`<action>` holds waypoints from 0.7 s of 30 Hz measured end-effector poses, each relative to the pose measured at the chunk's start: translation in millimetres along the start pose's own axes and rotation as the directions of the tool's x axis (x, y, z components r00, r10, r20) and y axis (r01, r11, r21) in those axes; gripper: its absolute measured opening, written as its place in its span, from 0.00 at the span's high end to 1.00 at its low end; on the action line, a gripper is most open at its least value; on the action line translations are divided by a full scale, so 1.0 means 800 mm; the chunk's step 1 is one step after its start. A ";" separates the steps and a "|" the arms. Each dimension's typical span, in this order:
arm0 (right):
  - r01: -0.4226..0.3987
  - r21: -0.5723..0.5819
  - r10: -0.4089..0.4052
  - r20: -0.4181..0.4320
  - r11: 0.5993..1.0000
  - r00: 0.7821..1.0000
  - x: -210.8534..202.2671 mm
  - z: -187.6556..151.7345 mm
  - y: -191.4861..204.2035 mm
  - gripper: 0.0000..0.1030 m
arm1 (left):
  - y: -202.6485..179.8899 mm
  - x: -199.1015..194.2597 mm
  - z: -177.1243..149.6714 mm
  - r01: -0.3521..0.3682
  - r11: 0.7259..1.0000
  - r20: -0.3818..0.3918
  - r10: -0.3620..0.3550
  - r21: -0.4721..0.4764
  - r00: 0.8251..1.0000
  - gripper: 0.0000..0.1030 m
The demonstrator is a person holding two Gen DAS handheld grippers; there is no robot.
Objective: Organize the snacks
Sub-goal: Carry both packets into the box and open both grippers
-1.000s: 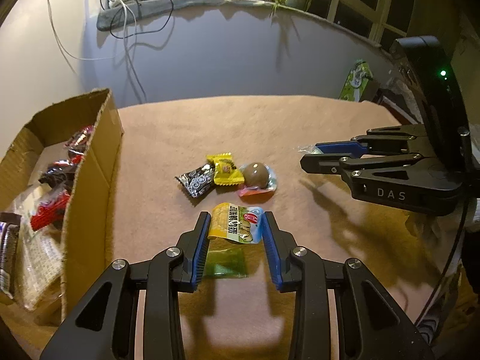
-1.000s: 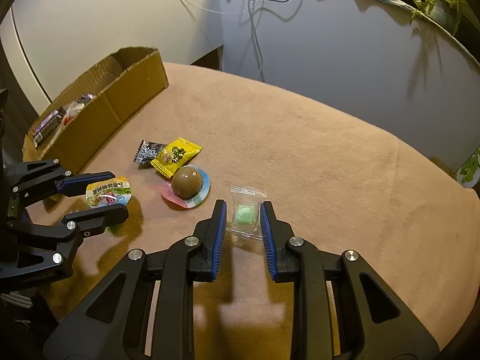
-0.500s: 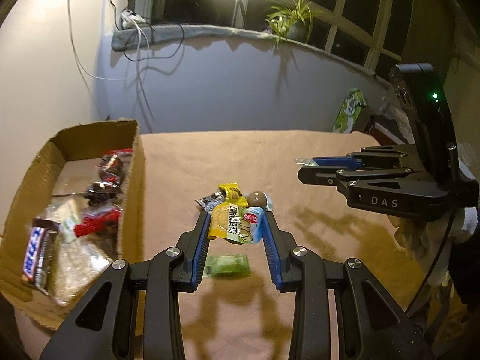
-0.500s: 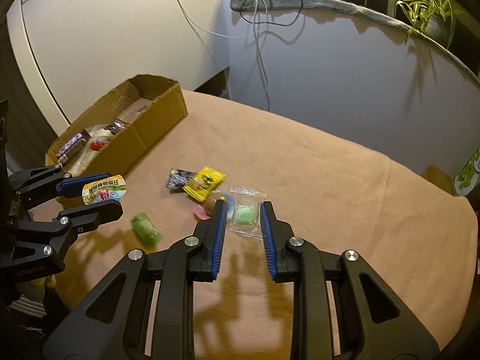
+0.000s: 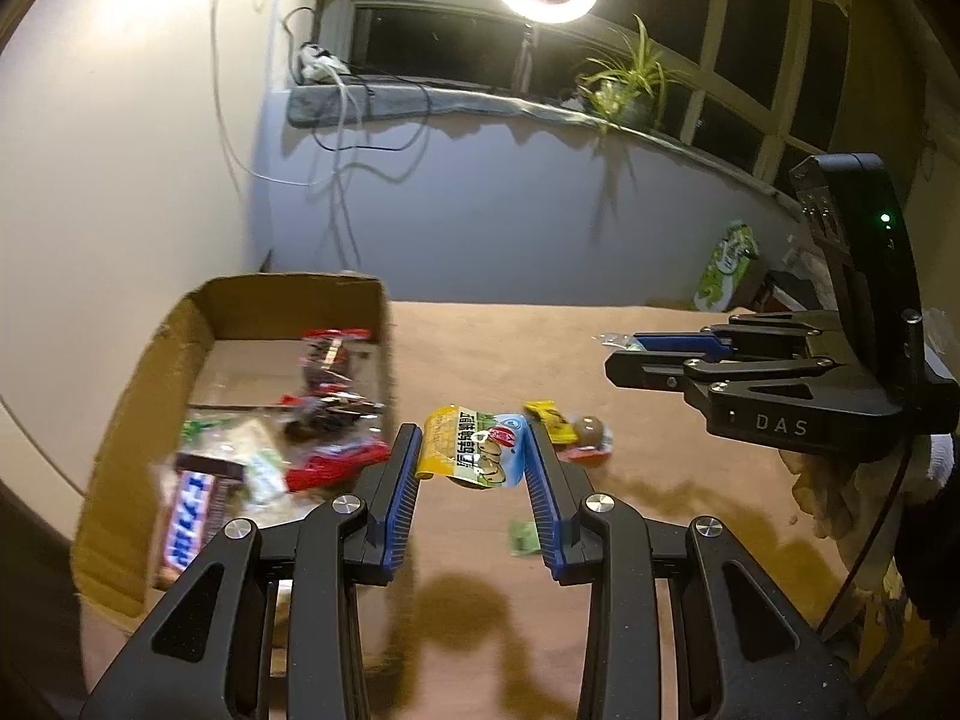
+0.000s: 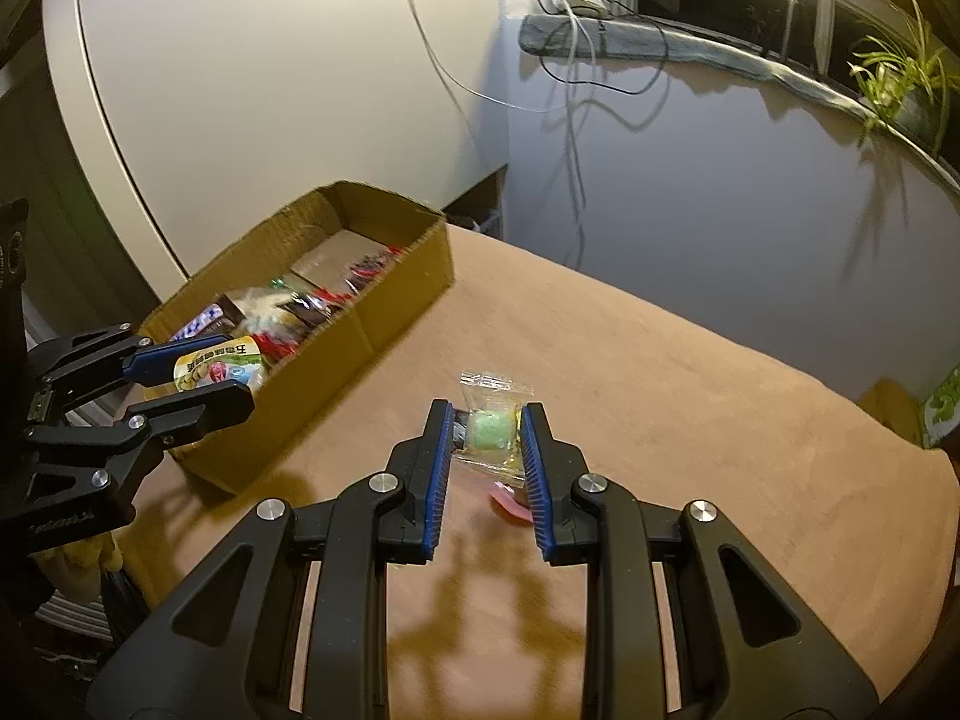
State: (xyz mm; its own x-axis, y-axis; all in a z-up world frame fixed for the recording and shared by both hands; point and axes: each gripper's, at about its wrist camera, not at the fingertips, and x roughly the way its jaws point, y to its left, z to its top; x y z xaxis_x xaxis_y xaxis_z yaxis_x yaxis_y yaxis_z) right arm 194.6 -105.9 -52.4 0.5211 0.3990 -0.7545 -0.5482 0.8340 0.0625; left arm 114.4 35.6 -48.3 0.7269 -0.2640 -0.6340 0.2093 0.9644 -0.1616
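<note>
We take the cardboard box [image 5: 150, 396] as our landmark; it stands at one edge of the tan table cover [image 5: 480, 348], open at the top.

Left gripper [image 5: 474, 450]: clamped on a yellow-and-blue snack packet [image 5: 474, 447], both blue pads pressing its sides. We see the packet held in the air, off the cover, just beside the box's near long wall; in the right wrist view it shows in front of that wall's top edge [image 6: 219, 366].

Right gripper [image 6: 486, 435]: closed on a clear wrapper with a green candy [image 6: 489, 429] inside, lifted clear of the cover, well apart from the box on its open-table side. From the left wrist view we see the wrapper's end poking past the fingertips [image 5: 618, 339].

Inside the box: a blue-lettered chocolate bar [image 5: 192, 510] at the near end, red wrappers [image 5: 336, 462] against the wall nearest the left gripper, dark and red packets [image 5: 327, 354] farther back. Details blurred.

On the cover beside the box, beyond the left gripper: a yellow candy [image 5: 549, 420], a brown ball on a pink-and-blue wrapper [image 5: 588, 435], and a small green packet [image 5: 522, 537] lying flat, closer to us.

A gloved hand [image 5: 828, 480] shows under the right gripper's body.
</note>
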 end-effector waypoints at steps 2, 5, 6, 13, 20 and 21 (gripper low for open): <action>-0.008 -0.007 0.008 0.004 1.000 1.000 0.003 0.008 0.008 0.77 | 0.011 -0.004 0.001 -0.010 1.000 0.007 0.010 -0.007 1.000 0.68; -0.026 -0.016 0.026 0.007 1.000 1.000 0.011 0.020 0.020 0.77 | 0.026 -0.007 0.003 -0.026 1.000 0.016 0.026 -0.017 1.000 0.68; -0.029 -0.018 0.029 0.008 0.999 1.000 0.014 0.023 0.023 0.77 | 0.032 -0.008 0.005 -0.031 0.999 0.019 0.031 -0.021 0.999 0.68; -0.059 -0.045 0.059 0.009 0.997 0.998 0.035 0.047 0.049 0.77 | 0.065 -0.006 0.014 -0.053 0.998 0.027 0.054 -0.036 0.998 0.68; -0.085 -0.069 0.086 0.006 0.994 0.996 0.058 0.071 0.071 0.77 | 0.093 -0.001 0.021 -0.070 0.996 0.031 0.071 -0.056 0.997 0.68; -0.089 -0.072 0.090 0.004 0.993 0.996 0.062 0.074 0.074 0.77 | 0.096 0.000 0.022 -0.071 0.996 0.031 0.073 -0.058 0.997 0.68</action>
State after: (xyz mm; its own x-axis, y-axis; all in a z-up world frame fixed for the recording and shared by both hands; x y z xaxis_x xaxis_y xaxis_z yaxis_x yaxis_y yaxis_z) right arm 226.9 -14.3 -47.8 0.4724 0.4739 -0.7431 -0.6380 0.7656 0.0826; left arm 141.9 109.6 -47.4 0.7601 -0.1929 -0.6205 0.1184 0.9800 -0.1597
